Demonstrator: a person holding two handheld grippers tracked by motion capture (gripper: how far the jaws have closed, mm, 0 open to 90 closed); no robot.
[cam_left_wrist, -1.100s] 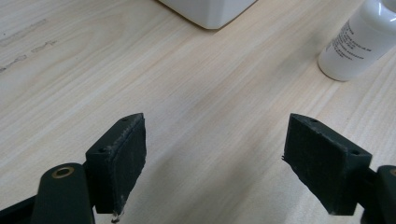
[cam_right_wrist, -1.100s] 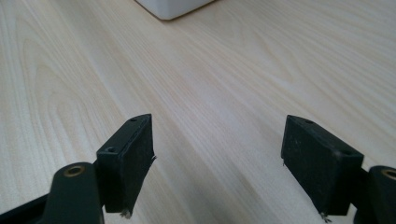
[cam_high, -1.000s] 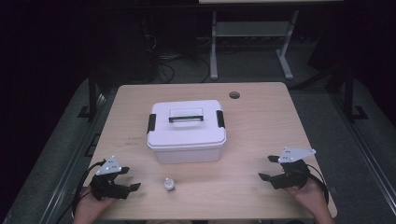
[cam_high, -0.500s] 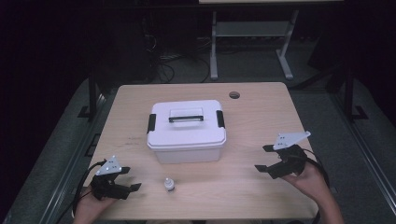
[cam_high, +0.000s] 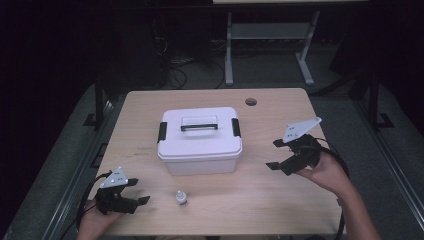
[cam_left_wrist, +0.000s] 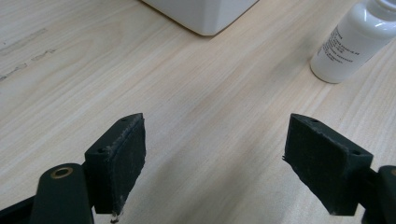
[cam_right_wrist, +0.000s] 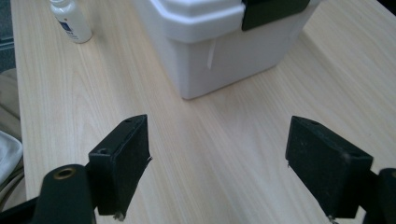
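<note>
A white box with a closed lid and black latches stands in the middle of the table. A small white bottle stands upright in front of it, near the left gripper. This gripper rests low at the near left edge, jaws wide apart and empty. The right gripper is held above the table, right of the box, pointing toward it, jaws also apart and empty.

The worktop is light wood with a fine pale grain. The box is white, with black latches and a black handle. The small bottle is white with dark print on its label. Both tongs, left and right, are black with light grey plates.
</note>
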